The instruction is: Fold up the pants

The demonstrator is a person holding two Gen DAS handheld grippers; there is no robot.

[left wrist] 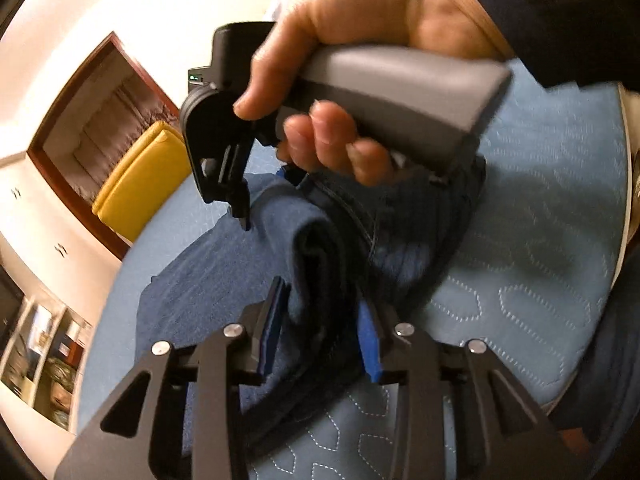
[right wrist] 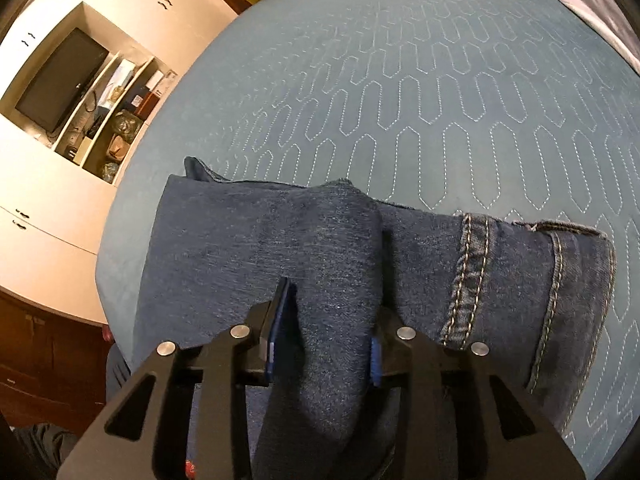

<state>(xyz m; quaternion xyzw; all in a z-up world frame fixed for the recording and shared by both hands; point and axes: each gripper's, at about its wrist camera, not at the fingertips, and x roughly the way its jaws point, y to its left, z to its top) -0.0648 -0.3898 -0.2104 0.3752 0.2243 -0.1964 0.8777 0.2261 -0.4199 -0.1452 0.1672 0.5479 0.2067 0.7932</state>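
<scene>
Both claws are clamped on the jeans right now. The left gripper (left wrist: 320, 332) has its blue pads pinched on a thick bunched roll of denim, several layers deep, jaws narrow around it. The right gripper (right wrist: 324, 336) does the same on its own side: pads closed on a raised ridge of cloth. In the left wrist view the right gripper also shows from outside, with the person's hand (left wrist: 352, 80) wrapped round its grey handle, fingers on the trigger, held just above the cloth.

The pants (right wrist: 360, 248) lie on the blue quilted bedspread (right wrist: 440, 80), near the edge closest to the person. From the right wrist view they look already doubled over at least once: a compact block of denim, with a stitched seam and a hem or cuff edge showing on the right end, and a bit of underlayer peeking out at the far left corner (edges not quite lined up there).

Judgement on progress: past the halfway mark, probably. The legs seem stacked and the length is shortened, so the first folds are done. What is left looks like one more fold carried over with both claws gripping the same edge, then release and flatten. The bunching between the pads suggests the top layer is lifted, not laid; it needs setting down square or the bundle ends up lumpy.

Background: yellow chair (left wrist: 140, 184), and white cabinets with a TV (right wrist: 60, 84) on the wall.
</scene>
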